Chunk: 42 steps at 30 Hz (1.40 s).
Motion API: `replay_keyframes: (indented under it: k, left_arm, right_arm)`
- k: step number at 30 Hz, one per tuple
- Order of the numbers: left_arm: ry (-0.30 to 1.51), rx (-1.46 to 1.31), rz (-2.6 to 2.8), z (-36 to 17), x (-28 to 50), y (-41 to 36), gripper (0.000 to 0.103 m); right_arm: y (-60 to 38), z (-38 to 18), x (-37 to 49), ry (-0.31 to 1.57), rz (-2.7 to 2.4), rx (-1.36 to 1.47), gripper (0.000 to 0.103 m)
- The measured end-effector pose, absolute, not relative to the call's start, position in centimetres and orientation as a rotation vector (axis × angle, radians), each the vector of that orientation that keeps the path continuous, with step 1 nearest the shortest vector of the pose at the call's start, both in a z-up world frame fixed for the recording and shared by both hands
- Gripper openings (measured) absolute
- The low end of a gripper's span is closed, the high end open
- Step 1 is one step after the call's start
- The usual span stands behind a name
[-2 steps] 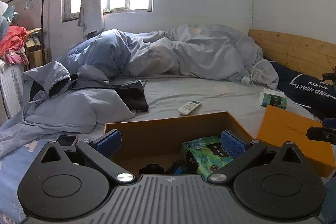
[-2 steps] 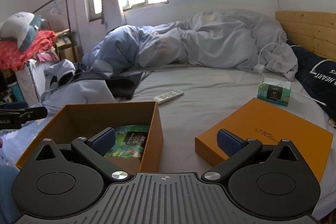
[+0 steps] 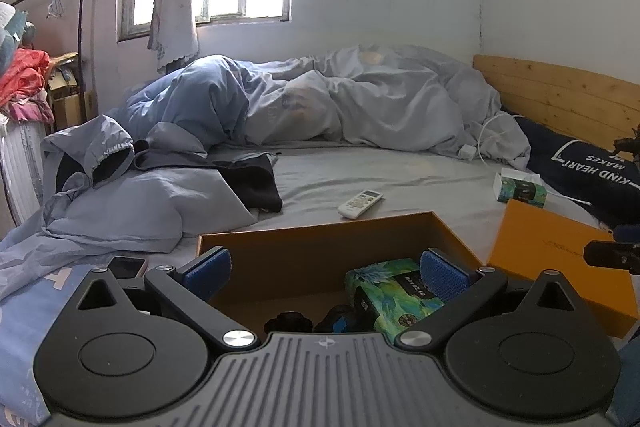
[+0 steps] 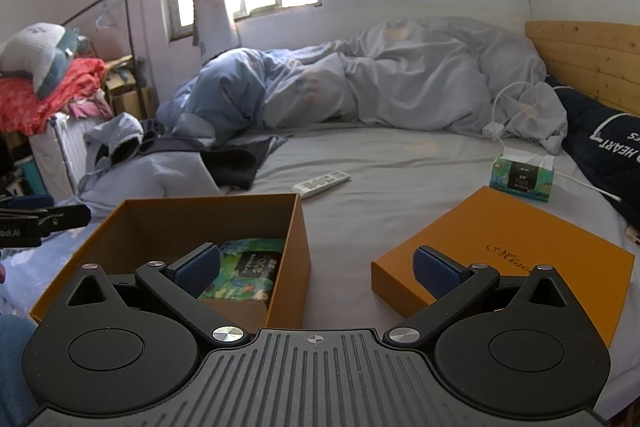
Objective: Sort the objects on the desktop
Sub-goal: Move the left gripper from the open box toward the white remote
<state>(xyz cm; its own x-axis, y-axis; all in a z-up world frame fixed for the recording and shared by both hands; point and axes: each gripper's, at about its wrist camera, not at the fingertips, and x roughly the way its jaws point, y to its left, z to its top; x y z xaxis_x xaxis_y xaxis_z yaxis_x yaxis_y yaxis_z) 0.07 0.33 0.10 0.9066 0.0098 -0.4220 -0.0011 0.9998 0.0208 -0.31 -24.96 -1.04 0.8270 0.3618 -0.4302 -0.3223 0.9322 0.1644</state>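
An open orange box [image 3: 320, 239] [image 4: 298, 227] sits on the bed with a green tissue pack [image 3: 384, 287] [image 4: 244, 271] and small black items [image 3: 288, 321] inside. My left gripper [image 3: 324, 273] is open and empty, above the box's near side. My right gripper [image 4: 316, 267] is open and empty, above the sheet between the box and the flat orange lid [image 4: 520, 255] [image 3: 552, 259]. A white remote [image 3: 360, 203] [image 4: 320, 183] lies beyond the box. A second tissue pack [image 3: 520, 187] [image 4: 524, 179] lies behind the lid.
A rumpled grey-blue duvet [image 3: 340, 103] fills the far side of the bed. Clothes [image 3: 160, 187] pile at the left. A phone [image 3: 126, 267] lies left of the box. A dark pillow [image 4: 600, 139], a white charger cable [image 4: 504, 115] and the wooden headboard [image 4: 592, 55] are at the right.
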Motion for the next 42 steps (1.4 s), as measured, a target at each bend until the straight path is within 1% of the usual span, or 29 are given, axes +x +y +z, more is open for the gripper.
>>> replay_keyframes:
  k: [11,31,37,42]
  left_arm:
    - [0.436,-0.039,-0.046,-0.3,-0.4,0.4,0.103]
    - [0.447,-0.015,-0.078,0.0,0.5,-0.5,0.103]
    - [0.455,-0.019,-0.093,0.0,1.9,-0.4,0.103]
    - [0.436,-0.032,-0.157,0.8,4.2,-0.8,0.103]
  right_arm:
    - [-24.8,-0.9,-0.5,0.462,0.370,0.087,0.103]
    - [-25.7,-0.1,-1.9,0.428,0.328,0.130,0.103]
    - [-27.3,-0.4,0.5,0.441,0.300,0.163,0.103]
    - [-28.2,-0.5,0.5,0.442,0.264,0.184,0.103]
